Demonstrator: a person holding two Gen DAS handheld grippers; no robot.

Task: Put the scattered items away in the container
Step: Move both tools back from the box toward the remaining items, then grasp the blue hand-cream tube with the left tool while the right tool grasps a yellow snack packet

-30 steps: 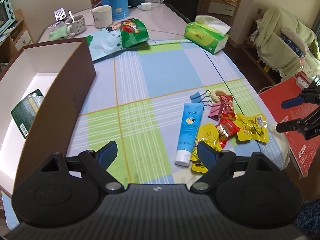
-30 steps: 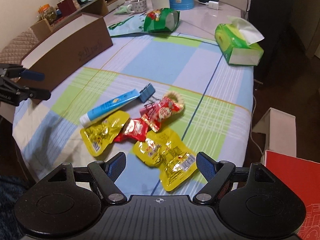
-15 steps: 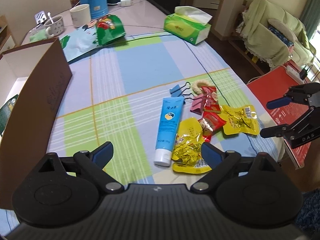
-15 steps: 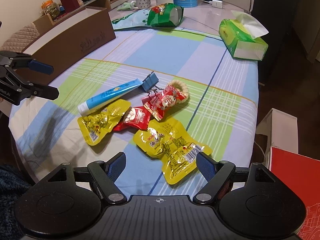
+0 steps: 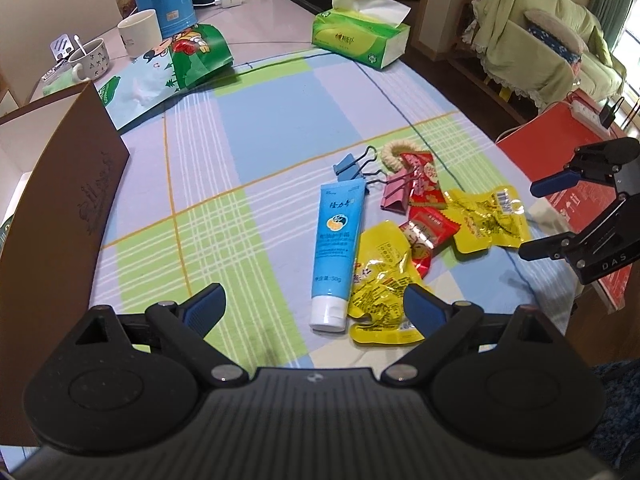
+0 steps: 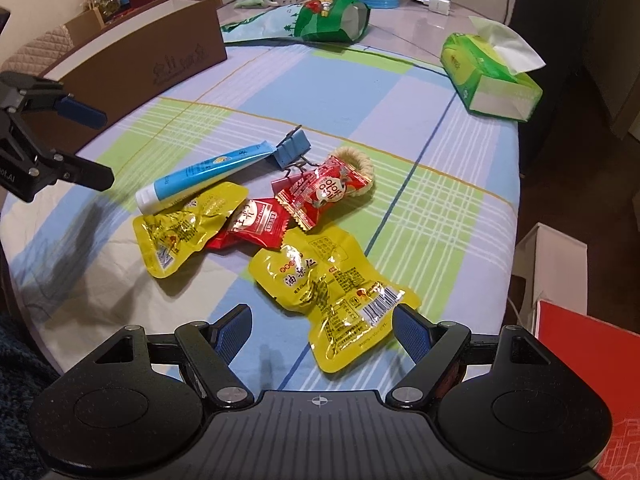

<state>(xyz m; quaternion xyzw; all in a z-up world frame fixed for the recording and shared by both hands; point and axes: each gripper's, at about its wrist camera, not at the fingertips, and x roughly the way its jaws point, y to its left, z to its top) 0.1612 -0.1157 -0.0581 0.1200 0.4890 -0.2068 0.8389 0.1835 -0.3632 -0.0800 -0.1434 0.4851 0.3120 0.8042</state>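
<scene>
Left wrist view has swung since earlier, bringing the blue tube (image 5: 335, 250) and snack packets (image 5: 382, 282) between the wide-open left gripper (image 5: 316, 307), brown box (image 5: 64, 200) now far left; right gripper (image 6: 322, 330) gapes empty.

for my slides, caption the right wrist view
Open right claw hovers over a yellow snack packet beside a blue tube.

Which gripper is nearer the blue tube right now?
Left. The left gripper hangs open just short of the blue tube, whose cap end lies between its fingertips. The right gripper, also open, sits beyond the yellow packets, farther from the tube.
</scene>
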